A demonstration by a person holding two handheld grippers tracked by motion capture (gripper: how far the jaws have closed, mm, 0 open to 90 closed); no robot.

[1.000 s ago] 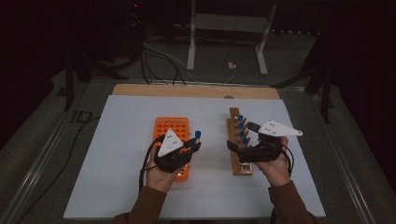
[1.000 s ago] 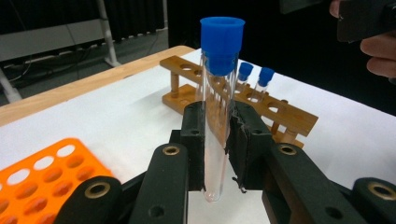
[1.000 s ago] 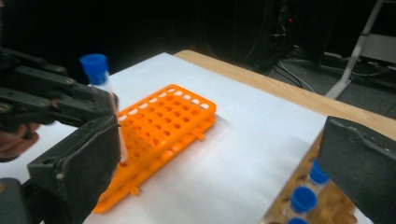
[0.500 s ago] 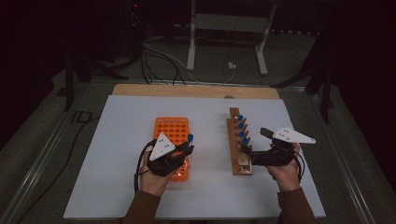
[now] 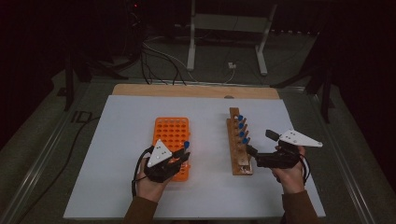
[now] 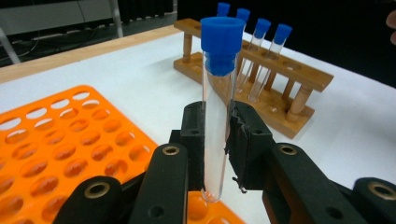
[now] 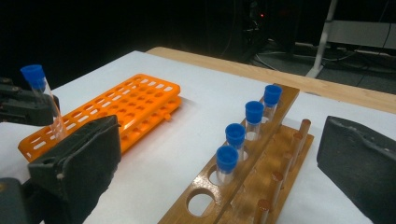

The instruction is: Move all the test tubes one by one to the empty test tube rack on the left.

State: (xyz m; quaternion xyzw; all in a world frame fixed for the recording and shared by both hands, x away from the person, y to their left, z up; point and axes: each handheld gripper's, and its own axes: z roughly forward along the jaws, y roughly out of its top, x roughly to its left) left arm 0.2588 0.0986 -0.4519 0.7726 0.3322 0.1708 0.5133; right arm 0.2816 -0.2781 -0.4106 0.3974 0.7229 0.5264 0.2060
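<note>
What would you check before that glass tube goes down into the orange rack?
1. Left claw clamped on the test tube: ok.
2. Tube upright: ok, nearly vertical.
3. Blue cap seated on the tube: ok.
4. Tube tip lined up with a free hole in the orange rack: cannot tell, tip sits at the rack's near edge.
5. Right claw open, beside the wooden rack, away from the orange rack: ok.
</note>
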